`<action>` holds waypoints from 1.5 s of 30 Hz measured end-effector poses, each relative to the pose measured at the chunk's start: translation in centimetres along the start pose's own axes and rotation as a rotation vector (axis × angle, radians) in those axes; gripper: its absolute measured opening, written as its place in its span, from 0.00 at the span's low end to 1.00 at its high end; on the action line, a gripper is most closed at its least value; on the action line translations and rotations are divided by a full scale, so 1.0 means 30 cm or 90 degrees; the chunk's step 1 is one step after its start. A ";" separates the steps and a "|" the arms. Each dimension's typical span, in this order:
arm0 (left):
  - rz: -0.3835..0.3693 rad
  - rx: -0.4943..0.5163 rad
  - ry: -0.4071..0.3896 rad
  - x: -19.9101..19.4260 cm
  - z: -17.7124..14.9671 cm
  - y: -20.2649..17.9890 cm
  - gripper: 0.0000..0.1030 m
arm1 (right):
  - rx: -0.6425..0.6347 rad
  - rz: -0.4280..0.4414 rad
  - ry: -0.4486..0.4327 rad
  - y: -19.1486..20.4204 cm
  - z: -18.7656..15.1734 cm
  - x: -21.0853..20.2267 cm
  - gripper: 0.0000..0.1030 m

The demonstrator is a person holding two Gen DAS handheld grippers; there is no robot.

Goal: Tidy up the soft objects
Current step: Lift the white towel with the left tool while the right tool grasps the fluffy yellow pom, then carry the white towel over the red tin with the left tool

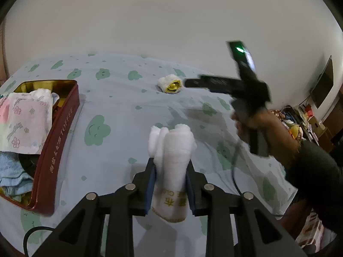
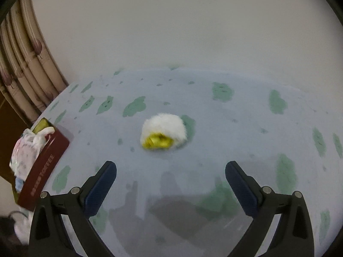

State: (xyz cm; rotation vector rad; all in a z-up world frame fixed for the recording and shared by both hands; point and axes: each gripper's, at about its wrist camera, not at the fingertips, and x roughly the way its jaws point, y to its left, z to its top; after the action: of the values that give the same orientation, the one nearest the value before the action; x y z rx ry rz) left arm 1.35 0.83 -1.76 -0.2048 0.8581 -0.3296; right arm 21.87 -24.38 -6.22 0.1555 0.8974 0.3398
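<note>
My left gripper point(image 1: 170, 167) is shut on a rolled white towel point(image 1: 172, 162) with gold lettering and holds it above the blue bedsheet. A white and yellow rolled cloth point(image 1: 170, 84) lies farther back on the sheet; in the right wrist view it point(image 2: 163, 131) sits ahead of my right gripper point(image 2: 170, 169), which is open and empty, apart from it. The right gripper point(image 1: 188, 82) also shows in the left wrist view, its tip near that cloth. A red tin box point(image 1: 62, 126) at the left holds several folded cloths.
The bed has a blue sheet point(image 1: 128, 128) with green cloud prints. The red tin point(image 2: 45, 169) shows at the left in the right wrist view, with curtains point(image 2: 25, 68) behind it. Room clutter point(image 1: 300, 120) lies beyond the bed's right edge.
</note>
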 end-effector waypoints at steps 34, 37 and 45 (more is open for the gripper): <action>0.015 -0.071 -0.026 -0.240 -0.084 0.001 0.27 | 0.038 -0.067 -0.014 0.089 -0.483 -0.207 0.36; 0.051 -0.091 -0.041 -0.318 -0.097 0.059 0.27 | 0.045 -0.068 -0.026 0.083 -0.494 -0.217 0.36; 0.147 -0.183 -0.064 -0.463 -0.074 0.330 0.27 | 0.053 -0.057 -0.023 0.085 -0.489 -0.205 0.36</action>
State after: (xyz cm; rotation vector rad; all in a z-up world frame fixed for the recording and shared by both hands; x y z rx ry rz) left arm -6.80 15.00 3.57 -0.3817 0.8188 0.0220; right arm 6.22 -24.30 -10.03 0.1965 0.8807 0.2157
